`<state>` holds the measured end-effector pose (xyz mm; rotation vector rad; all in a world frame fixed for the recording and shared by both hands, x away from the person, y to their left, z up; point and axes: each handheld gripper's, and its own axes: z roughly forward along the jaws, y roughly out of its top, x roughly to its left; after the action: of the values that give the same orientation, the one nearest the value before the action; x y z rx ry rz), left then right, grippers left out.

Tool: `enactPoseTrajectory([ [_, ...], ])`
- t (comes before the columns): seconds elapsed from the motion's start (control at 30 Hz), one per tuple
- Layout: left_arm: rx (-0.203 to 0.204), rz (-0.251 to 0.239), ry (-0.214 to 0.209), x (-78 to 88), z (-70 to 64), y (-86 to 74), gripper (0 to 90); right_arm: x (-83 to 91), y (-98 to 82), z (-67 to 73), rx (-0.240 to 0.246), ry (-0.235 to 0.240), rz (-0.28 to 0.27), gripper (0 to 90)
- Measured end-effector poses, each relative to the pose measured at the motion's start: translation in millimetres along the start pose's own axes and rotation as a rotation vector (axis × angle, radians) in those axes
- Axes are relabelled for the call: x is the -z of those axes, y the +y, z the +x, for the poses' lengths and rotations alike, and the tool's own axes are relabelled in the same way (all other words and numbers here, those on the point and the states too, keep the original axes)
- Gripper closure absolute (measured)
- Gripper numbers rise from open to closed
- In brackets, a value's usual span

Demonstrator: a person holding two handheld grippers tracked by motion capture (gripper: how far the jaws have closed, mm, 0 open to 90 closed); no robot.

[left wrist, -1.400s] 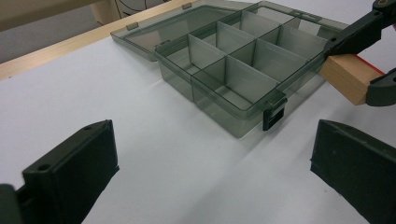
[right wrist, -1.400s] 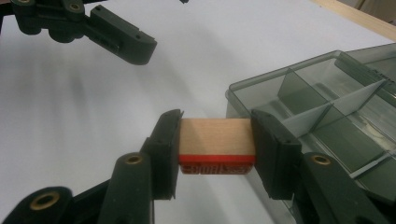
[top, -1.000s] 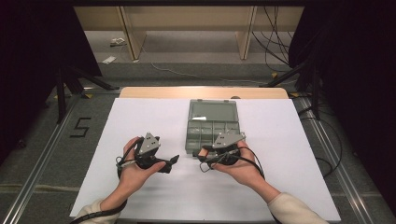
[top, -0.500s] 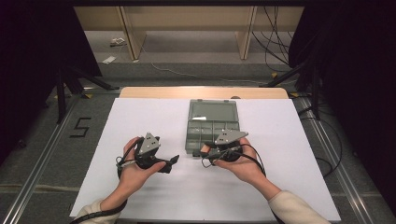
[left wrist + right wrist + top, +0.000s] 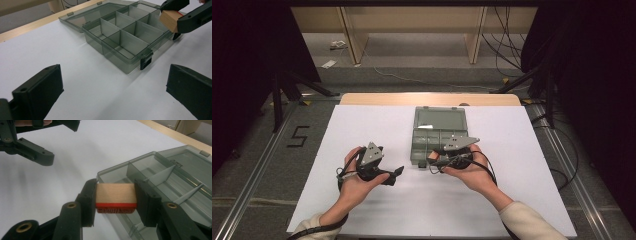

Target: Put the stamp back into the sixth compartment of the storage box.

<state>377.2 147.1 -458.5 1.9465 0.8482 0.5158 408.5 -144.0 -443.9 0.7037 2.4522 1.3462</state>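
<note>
A grey see-through compartment box (image 5: 432,136) lies mid-table with its lid folded back, its compartments bare (image 5: 125,37). My right gripper (image 5: 116,195) is shut on a small wooden block (image 5: 116,191) with a red rubber underside, held just off the box's near corner (image 5: 162,177). The high view places this gripper (image 5: 434,159) at the front edge of the box. From the left gripper view the block (image 5: 167,21) sits between those jaws (image 5: 172,17) beside the box's right corner. My left gripper (image 5: 393,175) rests low over the sheet left of the box, open (image 5: 115,77), with nothing between its jaws.
A white sheet (image 5: 362,125) covers the table, with a wooden strip (image 5: 377,98) along the far edge. Table legs and cables stand on the floor behind. Dark stands flank both sides. My left gripper (image 5: 63,142) appears at the upper left of the right gripper view.
The right gripper has edged slightly toward the box with the block still in it. The left gripper has stayed where it was.
</note>
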Motion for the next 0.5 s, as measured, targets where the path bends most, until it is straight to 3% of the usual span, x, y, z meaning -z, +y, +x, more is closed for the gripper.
enactPoseTrajectory([
  [0.5, 0.001, 0.001, -0.003, -0.4, -0.1, -0.2, 0.0, -3.7, 2.6, -8.8, -0.015, -0.017, -0.004, 56.0],
])
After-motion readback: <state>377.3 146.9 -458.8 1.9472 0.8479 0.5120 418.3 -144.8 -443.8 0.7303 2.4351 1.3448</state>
